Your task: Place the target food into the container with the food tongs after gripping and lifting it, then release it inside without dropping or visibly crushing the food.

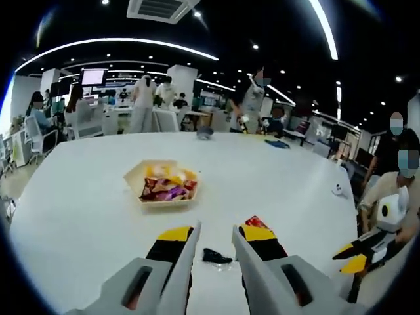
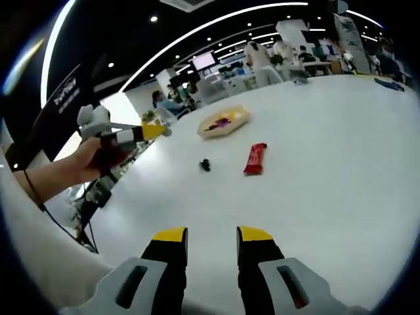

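1. Yellow-tipped black fingers of the left gripper [image 1: 215, 231] rise at the bottom centre of the left gripper view, narrowly parted and holding nothing.
2. Between those fingers, low in the frame, a small black object [image 1: 216, 256] lies on the white table [image 1: 85, 216].
3. Beside the right-hand finger, a red wrapped snack bar [image 1: 255, 222] is partly hidden; the right gripper view shows it mid-frame [image 2: 255, 159], near the small black object [image 2: 205, 165].
4. A pale hexagonal paper tray of colourful wrapped snacks [image 1: 164, 182] sits left of frame centre, well apart from the bar.
5. Right gripper [image 2: 211, 233] fingers stand narrowly parted and empty, low in their own view.
6. Risk: no tongs can be identified; the flat, glossy wrapper may slip from a shallow pinch.
7. Risk: excess closing force would crush the bar.
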`<control>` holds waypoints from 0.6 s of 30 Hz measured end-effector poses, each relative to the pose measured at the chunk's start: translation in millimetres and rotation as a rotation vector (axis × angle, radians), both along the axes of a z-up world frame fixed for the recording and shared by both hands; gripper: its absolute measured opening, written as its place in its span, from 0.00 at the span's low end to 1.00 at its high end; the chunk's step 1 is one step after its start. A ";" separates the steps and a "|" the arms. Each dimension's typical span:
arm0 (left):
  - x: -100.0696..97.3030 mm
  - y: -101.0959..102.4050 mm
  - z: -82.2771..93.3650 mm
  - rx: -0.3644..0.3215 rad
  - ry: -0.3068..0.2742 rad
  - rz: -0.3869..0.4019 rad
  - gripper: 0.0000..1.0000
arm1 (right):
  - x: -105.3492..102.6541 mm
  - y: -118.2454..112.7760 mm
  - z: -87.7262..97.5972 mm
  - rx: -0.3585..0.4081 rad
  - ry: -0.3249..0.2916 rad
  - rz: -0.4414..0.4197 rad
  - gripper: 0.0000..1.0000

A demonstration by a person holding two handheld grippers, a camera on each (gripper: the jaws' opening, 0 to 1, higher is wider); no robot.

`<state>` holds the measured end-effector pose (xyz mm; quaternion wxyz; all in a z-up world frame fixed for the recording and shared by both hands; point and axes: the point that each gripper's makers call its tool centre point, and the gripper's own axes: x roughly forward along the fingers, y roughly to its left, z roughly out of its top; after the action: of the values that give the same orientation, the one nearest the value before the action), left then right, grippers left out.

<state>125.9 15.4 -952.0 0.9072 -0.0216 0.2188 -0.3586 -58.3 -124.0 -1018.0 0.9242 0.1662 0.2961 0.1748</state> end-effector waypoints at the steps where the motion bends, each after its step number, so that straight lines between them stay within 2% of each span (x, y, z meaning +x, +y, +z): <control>1: -0.3 -1.6 0.2 -0.003 0.003 -0.002 0.26 | 0.1 -1.0 0.1 0.000 -0.001 -0.004 0.30; 12: -8.6 -22.1 -0.9 -0.011 0.001 -0.043 0.25 | 5.7 -10.1 4.7 -0.002 -0.020 -0.031 0.30; 18: -10.8 -27.9 -1.4 -0.011 0.001 -0.062 0.25 | 0.5 -15.1 3.2 -0.012 -0.013 -0.037 0.30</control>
<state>115.1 -12.5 -953.4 0.8954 -0.0197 0.2178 -0.3878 -57.8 -139.1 -1014.9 0.9301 0.1652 0.2880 0.1572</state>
